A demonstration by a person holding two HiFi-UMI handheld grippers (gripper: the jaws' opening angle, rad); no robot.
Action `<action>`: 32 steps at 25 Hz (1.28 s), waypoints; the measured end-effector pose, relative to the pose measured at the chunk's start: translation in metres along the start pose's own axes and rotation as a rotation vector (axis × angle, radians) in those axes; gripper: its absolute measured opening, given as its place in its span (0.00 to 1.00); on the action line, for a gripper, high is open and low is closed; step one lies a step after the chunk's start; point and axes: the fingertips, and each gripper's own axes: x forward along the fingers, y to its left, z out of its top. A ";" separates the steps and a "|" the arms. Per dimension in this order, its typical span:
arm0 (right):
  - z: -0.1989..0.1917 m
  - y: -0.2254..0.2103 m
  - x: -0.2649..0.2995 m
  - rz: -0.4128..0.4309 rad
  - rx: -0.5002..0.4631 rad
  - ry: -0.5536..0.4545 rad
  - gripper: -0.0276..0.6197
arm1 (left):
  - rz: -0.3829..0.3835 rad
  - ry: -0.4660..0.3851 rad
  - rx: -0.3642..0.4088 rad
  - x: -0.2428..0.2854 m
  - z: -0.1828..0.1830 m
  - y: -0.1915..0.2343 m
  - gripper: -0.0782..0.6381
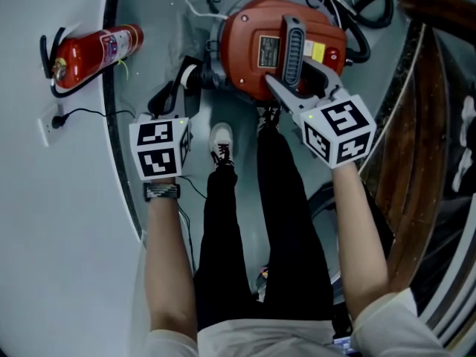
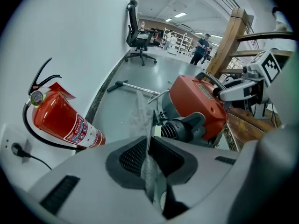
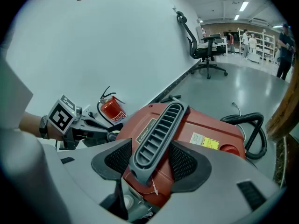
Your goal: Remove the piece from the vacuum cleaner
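Note:
The red vacuum cleaner (image 1: 253,43) (image 2: 196,101) (image 3: 215,125) lies on the grey floor in front of the person's feet. My right gripper (image 1: 305,84) (image 3: 150,162) is shut on its grey slotted handle (image 1: 292,47) (image 3: 159,125), with a pad on each side. My left gripper (image 1: 172,99) (image 2: 148,153) sits to the left of the machine, near its black ribbed inlet port (image 1: 195,74) (image 2: 180,127). It is shut on a thin, dusty grey sheet-like piece (image 2: 140,111), which stands edge-on from the jaws. The head view does not show this piece.
A red fire extinguisher (image 1: 93,50) (image 2: 60,120) (image 3: 112,108) lies by the white wall, near a wall socket with a plugged cord (image 1: 53,121) (image 2: 16,149). The black hose (image 1: 357,21) (image 3: 252,125) coils behind the vacuum. Wooden railing (image 1: 416,147) (image 2: 229,41) stands to the right. The person's shoe (image 1: 222,143) is close by.

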 end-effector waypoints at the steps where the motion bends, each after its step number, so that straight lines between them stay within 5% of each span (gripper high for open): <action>1: 0.000 0.000 0.000 -0.001 0.001 -0.002 0.44 | -0.008 0.002 -0.003 0.000 0.000 0.000 0.18; 11: 0.000 -0.001 0.000 -0.007 0.004 -0.006 0.44 | -0.096 0.009 0.081 0.004 0.034 -0.003 0.26; 21: 0.001 0.000 0.000 -0.002 0.002 -0.011 0.44 | -0.046 0.043 -0.007 0.027 0.037 -0.002 0.25; 32: 0.000 0.001 0.000 -0.001 -0.012 0.012 0.44 | 0.033 0.055 0.018 0.029 0.034 -0.007 0.17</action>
